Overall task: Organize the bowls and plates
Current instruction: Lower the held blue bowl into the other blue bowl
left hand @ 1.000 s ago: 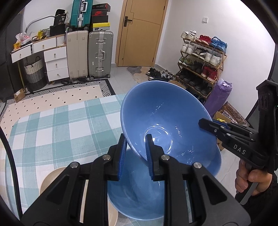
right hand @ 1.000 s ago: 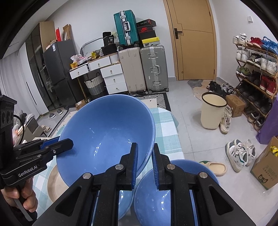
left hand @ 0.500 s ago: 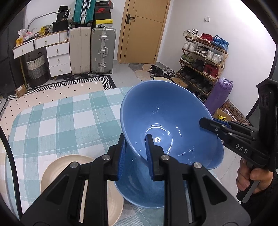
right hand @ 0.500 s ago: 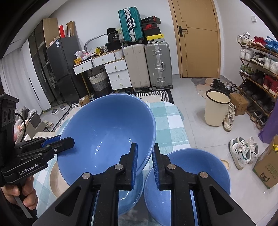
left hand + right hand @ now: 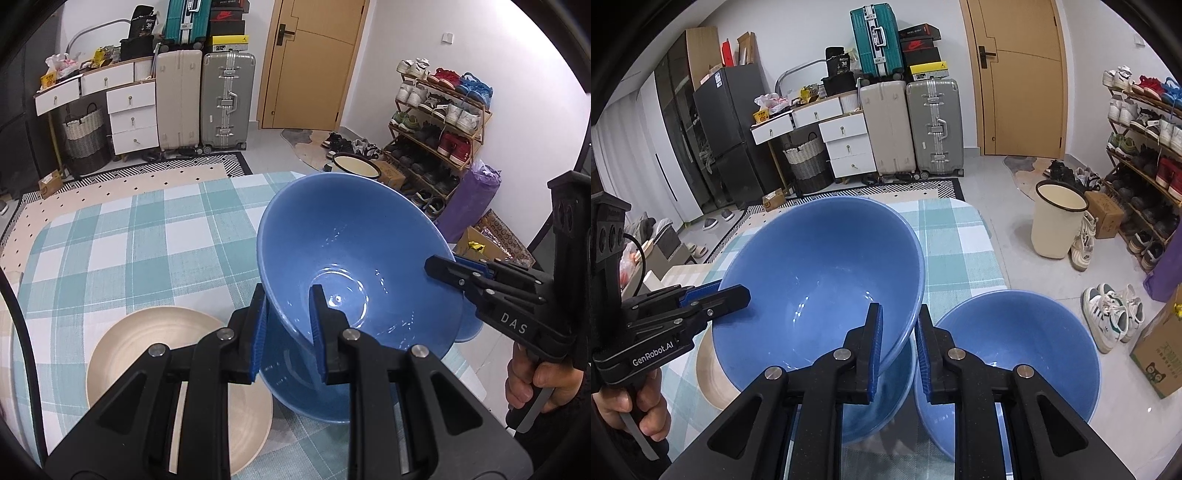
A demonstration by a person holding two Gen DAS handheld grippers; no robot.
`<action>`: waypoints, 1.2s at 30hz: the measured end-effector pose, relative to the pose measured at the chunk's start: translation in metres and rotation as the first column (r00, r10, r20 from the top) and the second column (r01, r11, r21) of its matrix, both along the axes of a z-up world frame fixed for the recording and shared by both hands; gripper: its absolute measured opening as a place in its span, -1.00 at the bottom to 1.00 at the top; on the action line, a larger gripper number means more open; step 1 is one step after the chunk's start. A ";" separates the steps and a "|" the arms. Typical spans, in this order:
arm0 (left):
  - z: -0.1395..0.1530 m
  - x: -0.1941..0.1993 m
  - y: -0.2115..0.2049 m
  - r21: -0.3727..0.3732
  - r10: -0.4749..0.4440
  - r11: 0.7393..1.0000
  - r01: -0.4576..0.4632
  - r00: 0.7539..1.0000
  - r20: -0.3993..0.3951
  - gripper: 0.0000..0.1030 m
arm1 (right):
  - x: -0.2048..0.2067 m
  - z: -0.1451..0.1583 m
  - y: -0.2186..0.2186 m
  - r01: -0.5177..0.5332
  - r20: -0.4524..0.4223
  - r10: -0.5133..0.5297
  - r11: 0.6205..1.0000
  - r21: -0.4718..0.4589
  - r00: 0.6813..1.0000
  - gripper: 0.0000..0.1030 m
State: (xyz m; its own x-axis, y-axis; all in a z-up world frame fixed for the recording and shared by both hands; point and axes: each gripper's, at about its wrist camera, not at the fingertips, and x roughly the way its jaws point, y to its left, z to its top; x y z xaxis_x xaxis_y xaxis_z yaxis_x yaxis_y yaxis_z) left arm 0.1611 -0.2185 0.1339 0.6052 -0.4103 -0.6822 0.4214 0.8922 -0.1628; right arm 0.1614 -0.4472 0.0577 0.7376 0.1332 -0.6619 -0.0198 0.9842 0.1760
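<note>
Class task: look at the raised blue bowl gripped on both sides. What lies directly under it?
Under the raised blue bowl sits a second blue bowl on the checked tablecloth. Only its lower wall shows; its inside and contents are covered.

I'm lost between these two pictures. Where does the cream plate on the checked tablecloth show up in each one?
Left wrist view: the cream plate lies lower left, on the checked tablecloth, left of the held blue bowl.
Right wrist view: only a sliver of the cream plate shows at lower left, under the blue bowl.
Shared landmark: the silver suitcase beside the door.
</note>
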 end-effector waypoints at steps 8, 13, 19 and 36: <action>-0.015 -0.002 0.007 0.005 0.008 1.000 -0.008 1.000 -0.021 -0.65 | -0.003 -0.011 0.004 -0.009 -0.019 0.009 1.000 -0.004 1.000 -0.65; -0.025 -0.001 0.008 0.020 0.012 1.000 -0.012 0.999 -0.030 -0.65 | -0.004 -0.020 0.008 -0.014 -0.034 0.014 1.000 -0.013 0.999 -0.65; -0.040 0.000 0.010 0.034 0.019 0.999 -0.017 0.999 -0.038 -0.65 | -0.004 -0.029 0.011 -0.017 -0.047 0.016 1.000 -0.021 0.999 -0.65; -0.071 0.009 0.001 0.080 0.028 0.997 -0.024 0.998 -0.049 -0.65 | -0.006 -0.043 0.021 -0.017 -0.074 0.012 0.998 -0.065 0.997 -0.63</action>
State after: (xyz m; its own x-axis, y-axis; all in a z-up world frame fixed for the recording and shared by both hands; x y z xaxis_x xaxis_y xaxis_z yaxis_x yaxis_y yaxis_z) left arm 0.1699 -0.2173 0.0632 0.5794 -0.3383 -0.7415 0.3905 0.9138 -0.1118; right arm 0.1552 -0.4260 0.0146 0.6849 0.0982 -0.7220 -0.0237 0.9934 0.1127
